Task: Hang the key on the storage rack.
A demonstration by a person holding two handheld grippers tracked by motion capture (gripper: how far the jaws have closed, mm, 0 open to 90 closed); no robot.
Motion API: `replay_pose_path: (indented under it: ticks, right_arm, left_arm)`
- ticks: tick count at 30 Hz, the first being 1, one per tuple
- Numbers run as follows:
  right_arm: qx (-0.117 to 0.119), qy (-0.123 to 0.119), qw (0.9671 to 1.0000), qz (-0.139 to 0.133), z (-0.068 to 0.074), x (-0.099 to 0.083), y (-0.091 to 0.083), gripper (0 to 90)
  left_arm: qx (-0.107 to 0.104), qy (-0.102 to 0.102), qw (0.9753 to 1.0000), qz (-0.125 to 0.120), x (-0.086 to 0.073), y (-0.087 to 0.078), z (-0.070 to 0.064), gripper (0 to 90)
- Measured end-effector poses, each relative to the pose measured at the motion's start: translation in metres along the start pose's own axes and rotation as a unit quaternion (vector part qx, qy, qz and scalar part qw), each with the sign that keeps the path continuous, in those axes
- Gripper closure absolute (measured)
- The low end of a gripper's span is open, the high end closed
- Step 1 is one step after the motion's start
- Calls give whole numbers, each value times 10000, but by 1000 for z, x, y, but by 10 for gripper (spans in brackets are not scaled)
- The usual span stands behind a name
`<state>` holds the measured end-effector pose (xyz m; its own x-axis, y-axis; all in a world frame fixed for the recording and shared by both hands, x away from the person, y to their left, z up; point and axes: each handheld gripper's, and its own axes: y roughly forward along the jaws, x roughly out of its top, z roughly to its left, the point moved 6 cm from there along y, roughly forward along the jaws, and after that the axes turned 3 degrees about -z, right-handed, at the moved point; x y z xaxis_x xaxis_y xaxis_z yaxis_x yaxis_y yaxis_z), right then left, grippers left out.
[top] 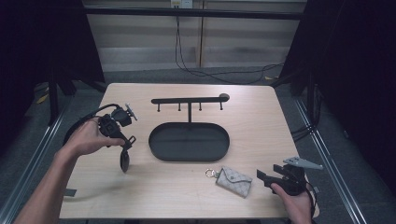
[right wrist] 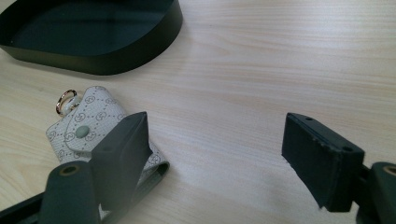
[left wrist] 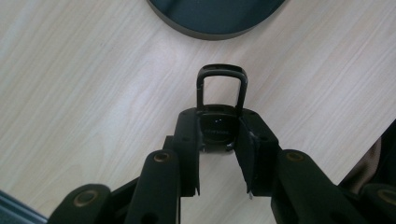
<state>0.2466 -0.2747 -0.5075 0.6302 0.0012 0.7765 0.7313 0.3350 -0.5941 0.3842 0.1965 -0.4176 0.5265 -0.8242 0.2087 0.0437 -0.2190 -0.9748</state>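
Jaws of my left gripper (left wrist: 219,140) clamp a black key fob (left wrist: 220,100); right gripper (right wrist: 219,154) gapes beside the pouch (right wrist: 86,130), tray (top: 189,141) at twelve o'clock. Shallow grip risks dropping it.

Black claws (top: 125,148), brass-coloured screws, grey three-cornered plate (top: 302,162).

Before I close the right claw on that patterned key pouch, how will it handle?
The key pouch looks like soft leather with a snapped flap, so it will probably flex and squash, not crack. It lies flat, so it should slide, not roll. Its gold ring may dangle. The right claw is open.
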Motion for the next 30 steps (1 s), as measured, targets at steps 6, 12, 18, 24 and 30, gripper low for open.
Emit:
replay_pose_path:
  ticks: [6,12,18,24,30]
  right_arm:
    - [-6,-2,10000,3,0,0,0,231]
    - [-7,-4,10000,10,0,0,0,230]
    - [-10,-1,10000,20,0,0,1,229]
    - [-4,4,10000,30,0,0,1,229]
    - [-8,16,10000,32,-1,0,1,228]
  left_arm:
    - [82,32,10000,11,3,-10,-1,709]
    - [116,43,9999,39,6,-16,-4,709]
    - [81,-82,9999,122,10,-24,-4,710]
    - [61,-23,9999,82,16,-32,-5,710]
    - [178,78,9998,-28,24,-40,-7,710]
